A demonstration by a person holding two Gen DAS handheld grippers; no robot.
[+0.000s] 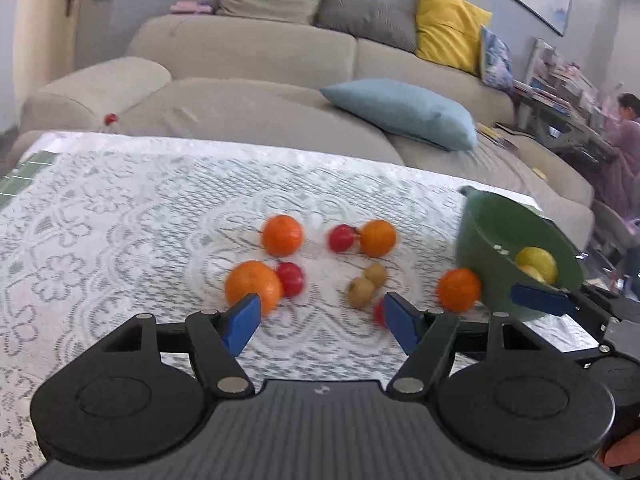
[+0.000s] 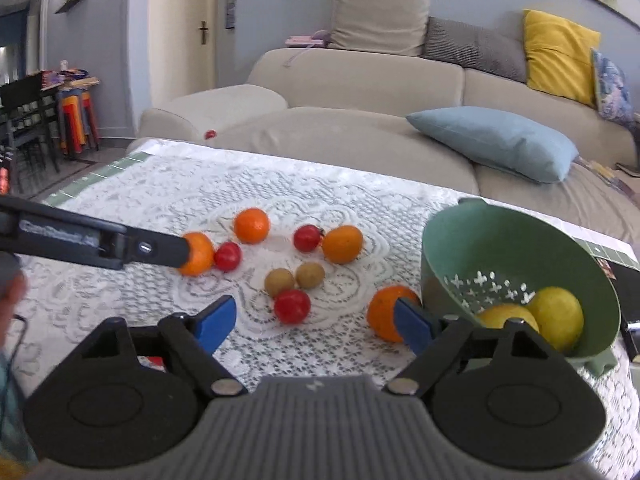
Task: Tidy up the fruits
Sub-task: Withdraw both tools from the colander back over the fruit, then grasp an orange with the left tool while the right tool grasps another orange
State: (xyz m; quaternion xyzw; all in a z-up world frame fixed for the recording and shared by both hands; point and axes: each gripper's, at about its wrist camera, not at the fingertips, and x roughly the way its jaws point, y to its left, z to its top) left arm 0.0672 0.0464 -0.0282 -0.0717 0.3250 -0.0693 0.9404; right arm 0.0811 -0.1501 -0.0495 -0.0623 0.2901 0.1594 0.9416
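Several oranges, red tomatoes and two small brown fruits (image 2: 294, 280) lie loose on a lace-covered table (image 2: 160, 184). A tilted green colander bowl (image 2: 452, 248) at the right holds two lemons (image 2: 556, 316). My right gripper (image 2: 314, 322) is open. A red tomato (image 2: 292, 306) lies just ahead between its fingers, and an orange (image 2: 384, 312) sits against its right finger. My left gripper (image 1: 322, 320) is open over bare cloth, with a large orange (image 1: 253, 286) behind its left finger. In the right wrist view a finger (image 2: 160, 249) of the left gripper reaches that orange (image 2: 198, 254).
A beige sofa (image 1: 248, 52) with blue, yellow and grey cushions stands right behind the table. A small red item (image 2: 210, 134) lies on its seat. A person (image 1: 628, 128) sits far right. Chairs and stacked stools (image 2: 76, 120) stand at far left.
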